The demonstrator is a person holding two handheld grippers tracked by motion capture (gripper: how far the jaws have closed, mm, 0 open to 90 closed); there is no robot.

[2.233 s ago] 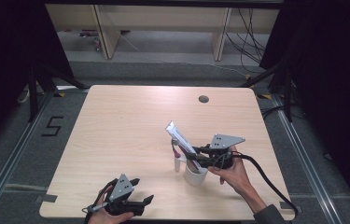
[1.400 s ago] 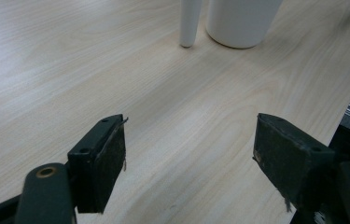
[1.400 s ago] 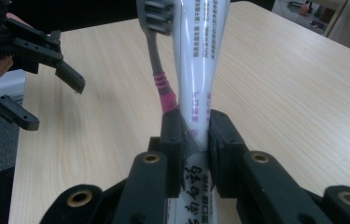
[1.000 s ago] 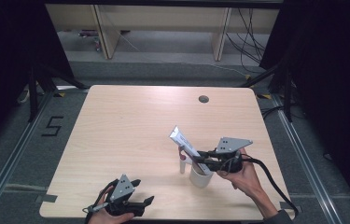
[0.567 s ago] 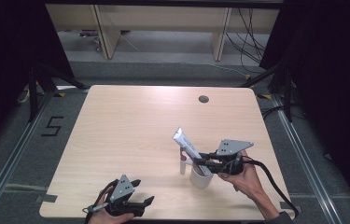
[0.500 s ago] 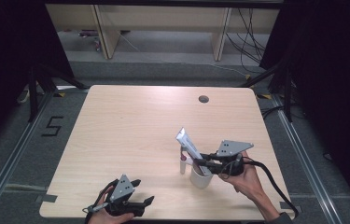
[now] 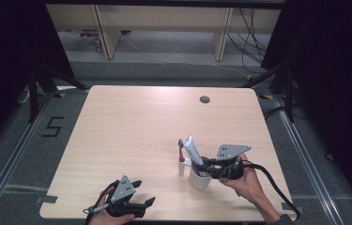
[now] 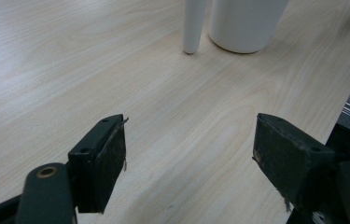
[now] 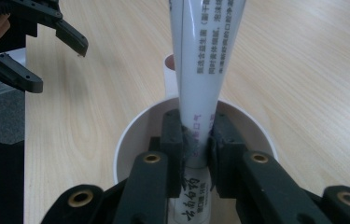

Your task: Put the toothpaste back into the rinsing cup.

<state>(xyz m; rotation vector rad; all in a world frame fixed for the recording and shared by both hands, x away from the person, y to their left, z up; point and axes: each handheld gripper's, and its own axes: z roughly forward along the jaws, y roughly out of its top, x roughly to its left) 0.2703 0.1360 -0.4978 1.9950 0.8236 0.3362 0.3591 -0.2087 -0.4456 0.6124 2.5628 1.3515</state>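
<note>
The right gripper [image 9: 196, 140] has its jaws pinched tight on a white toothpaste tube [image 9: 204, 70], whose lower end sits inside a white cup [image 9: 126, 140] while the rest leans out over the rim. In the high view the cup [image 7: 197, 180] stands on the table [image 7: 136, 126] at its near right, with a toothbrush [image 7: 181, 159] upright just beside it. The left gripper [image 8: 189, 149], near the front edge, holds its jaws wide apart with nothing between them.
</note>
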